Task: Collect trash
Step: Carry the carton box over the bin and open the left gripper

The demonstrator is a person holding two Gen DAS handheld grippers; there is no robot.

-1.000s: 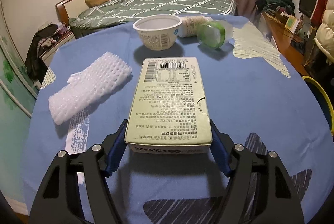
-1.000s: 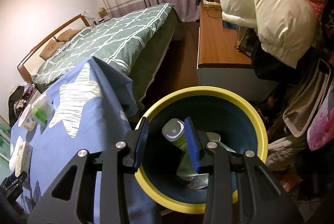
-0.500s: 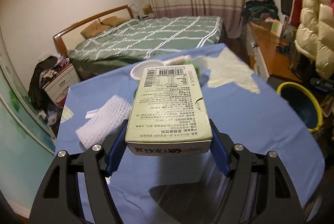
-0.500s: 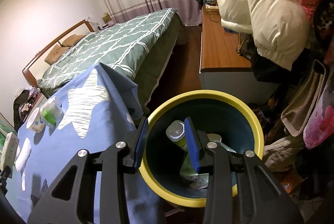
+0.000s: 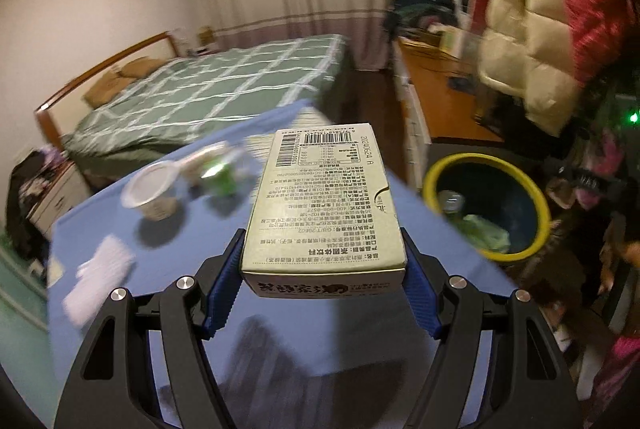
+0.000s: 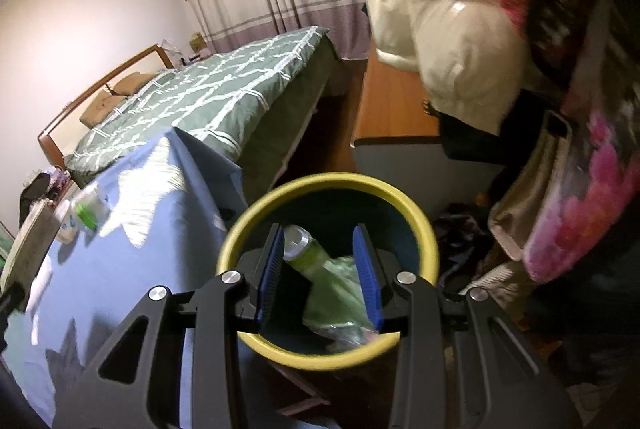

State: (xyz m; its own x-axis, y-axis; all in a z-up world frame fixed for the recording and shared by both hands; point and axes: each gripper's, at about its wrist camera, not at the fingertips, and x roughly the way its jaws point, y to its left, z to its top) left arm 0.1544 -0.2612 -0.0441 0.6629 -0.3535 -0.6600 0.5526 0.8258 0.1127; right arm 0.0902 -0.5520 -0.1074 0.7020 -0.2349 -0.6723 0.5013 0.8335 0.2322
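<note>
Blue-padded left gripper (image 5: pixel 323 283) tipped down, pinching pale green drink carton (image 5: pixel 325 201) above blue tablecloth (image 5: pixel 320 345). Right gripper (image 6: pixel 319 275) tipped down, spread, empty, over yellow-rimmed trash bin (image 6: pixel 428 229).

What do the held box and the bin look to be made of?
Box: probably matte printed cardboard, with crisp folded edges, a barcode and a tear tab. Bin: likely smooth plastic, with a glossy yellow rim and a dark inside, though the look leaves that open.

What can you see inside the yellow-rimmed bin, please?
Inside the bin lie a green bottle with a silver cap and crumpled green plastic wrapping. The right gripper's fingers cover part of the bottom.
</note>
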